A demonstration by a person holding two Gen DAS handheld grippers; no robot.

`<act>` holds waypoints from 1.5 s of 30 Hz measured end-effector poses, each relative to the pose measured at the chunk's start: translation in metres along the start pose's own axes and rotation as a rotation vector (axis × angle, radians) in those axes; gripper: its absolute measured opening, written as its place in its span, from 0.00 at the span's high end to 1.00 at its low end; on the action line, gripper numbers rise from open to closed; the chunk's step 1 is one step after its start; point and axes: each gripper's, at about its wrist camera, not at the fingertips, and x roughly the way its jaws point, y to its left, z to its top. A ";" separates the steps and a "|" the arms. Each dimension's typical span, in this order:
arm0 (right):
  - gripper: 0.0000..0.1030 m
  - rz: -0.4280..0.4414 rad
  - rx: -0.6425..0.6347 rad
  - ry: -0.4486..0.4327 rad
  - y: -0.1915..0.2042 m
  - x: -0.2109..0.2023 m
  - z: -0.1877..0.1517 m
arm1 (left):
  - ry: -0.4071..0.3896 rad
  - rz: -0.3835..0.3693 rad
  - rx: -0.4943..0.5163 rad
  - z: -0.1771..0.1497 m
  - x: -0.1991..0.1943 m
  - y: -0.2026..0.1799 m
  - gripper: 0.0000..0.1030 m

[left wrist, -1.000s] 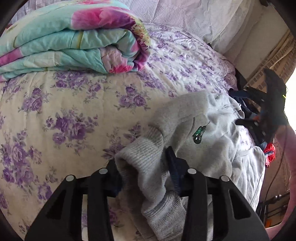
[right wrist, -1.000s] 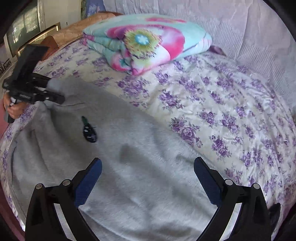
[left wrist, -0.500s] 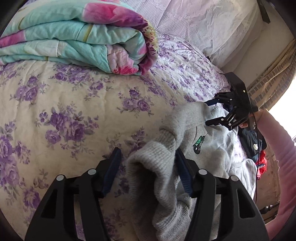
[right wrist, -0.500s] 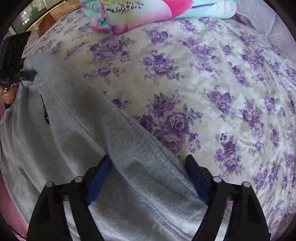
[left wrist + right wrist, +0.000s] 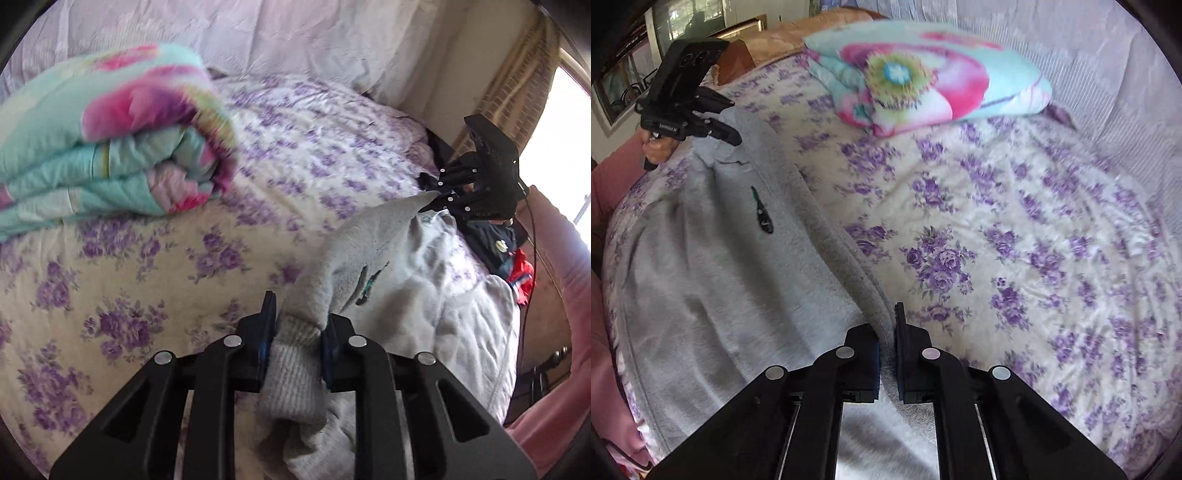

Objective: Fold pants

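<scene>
Grey pants, spread on the flowered bed and as yet unfolded, are clamped at a ribbed cuff by the left gripper and at an edge by the right gripper, both jaws having just closed.

a folded quilt in teal and pink lies on the bedspread, which is printed with purple flowers. dark and red clothes sit at the bed's edge.

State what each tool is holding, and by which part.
Left tool: the grey sweatpants, pinched at a ribbed cuff. Right tool: the same pants, pinched at a fabric edge.
</scene>
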 end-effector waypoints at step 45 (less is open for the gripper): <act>0.24 -0.281 0.368 -0.407 0.303 -0.079 -0.204 | 0.045 0.193 0.504 -0.200 -0.104 -0.188 0.11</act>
